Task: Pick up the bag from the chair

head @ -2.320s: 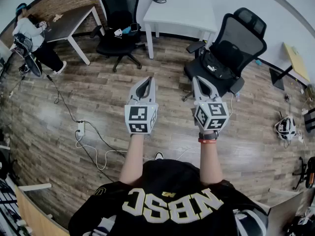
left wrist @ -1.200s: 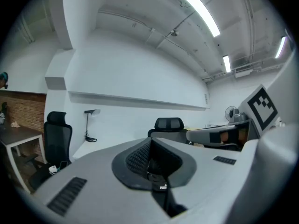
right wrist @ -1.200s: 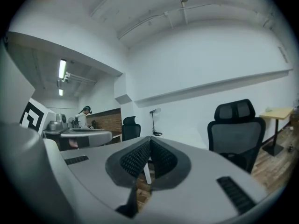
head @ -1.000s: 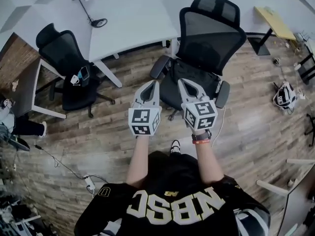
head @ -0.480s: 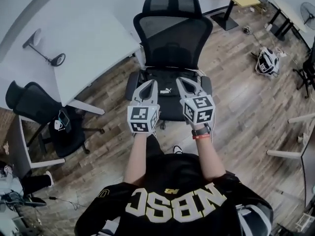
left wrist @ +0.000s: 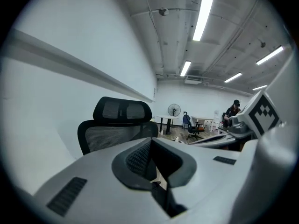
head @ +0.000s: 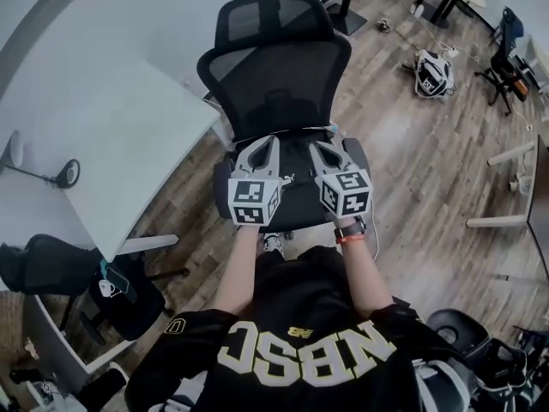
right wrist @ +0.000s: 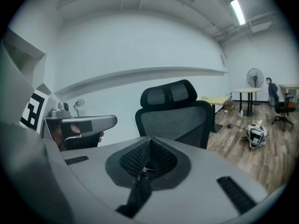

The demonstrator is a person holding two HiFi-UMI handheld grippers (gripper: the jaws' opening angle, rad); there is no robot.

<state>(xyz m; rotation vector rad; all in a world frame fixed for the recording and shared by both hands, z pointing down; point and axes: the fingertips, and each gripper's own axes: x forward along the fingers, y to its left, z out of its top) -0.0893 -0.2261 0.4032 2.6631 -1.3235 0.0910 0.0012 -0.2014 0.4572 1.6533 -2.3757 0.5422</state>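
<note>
Wood-plank flooring (head: 403,144) carried a black mesh office chair (head: 279,67), standing just off the corner of the white tabletop (head: 103,144). On its seat lay the black fabric bag (head: 296,168), largely screened by the tools. The left gripper (head: 271,141) and right gripper (head: 315,145) hovered above the seat, each with jaws pressed together and nothing between them. Judgement: approach incomplete. One gripper should spread its jaws, descend onto a strap or raised fold, and close fully before lifting.

NBSC in large pale letters, upside down, on the person's black shirt (head: 300,316)
</note>
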